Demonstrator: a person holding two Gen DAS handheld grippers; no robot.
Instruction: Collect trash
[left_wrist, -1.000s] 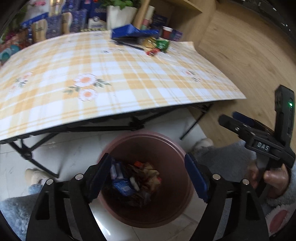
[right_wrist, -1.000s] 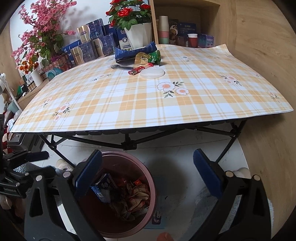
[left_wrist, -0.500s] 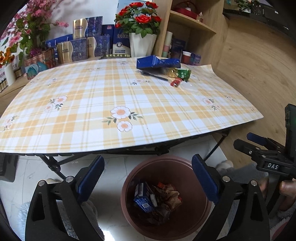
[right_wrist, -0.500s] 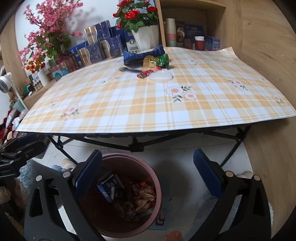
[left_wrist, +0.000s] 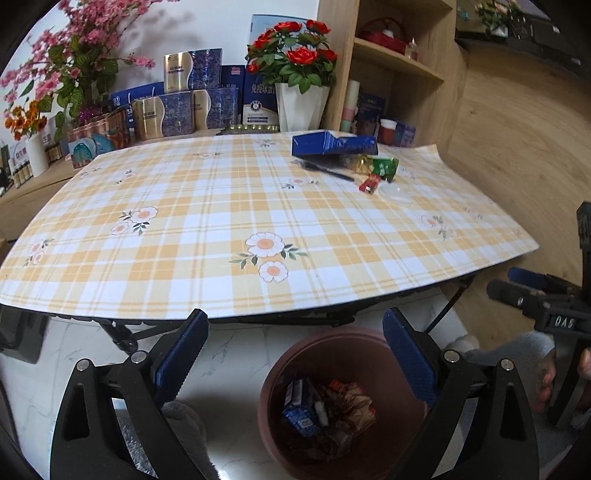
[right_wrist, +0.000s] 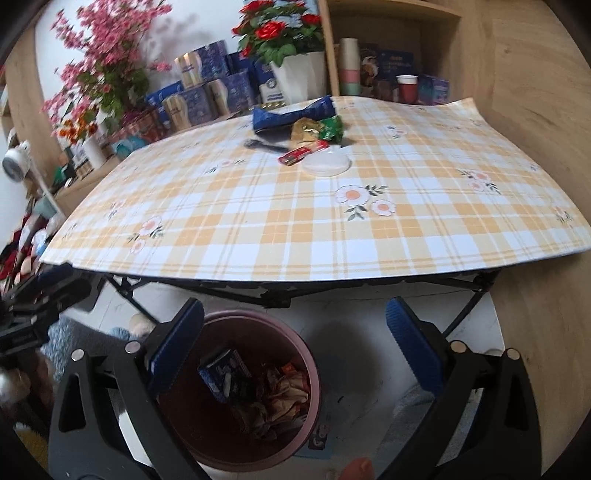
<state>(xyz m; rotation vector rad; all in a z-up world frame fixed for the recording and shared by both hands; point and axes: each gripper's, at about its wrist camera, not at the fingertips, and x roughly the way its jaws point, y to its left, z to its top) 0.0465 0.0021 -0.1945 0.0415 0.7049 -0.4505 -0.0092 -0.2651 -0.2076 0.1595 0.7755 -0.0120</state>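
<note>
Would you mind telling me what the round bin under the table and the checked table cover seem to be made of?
The round reddish-brown bin looks like moulded plastic with a matte finish: smooth, uniform walls and a thin rolled rim. The yellow-and-white checked table cover is probably vinyl or oilcloth rather than fabric: it lies flat and stiff, overhangs the edge without draping, and shows a faint sheen.

Both cams have tilted up over the last second, so the left gripper (left_wrist: 293, 354) went from sitting right over the trash bin (left_wrist: 280, 369) to framing the whole plaid table (left_wrist: 221, 221), and the right gripper (right_wrist: 295, 347) lifted a bit too.
</note>
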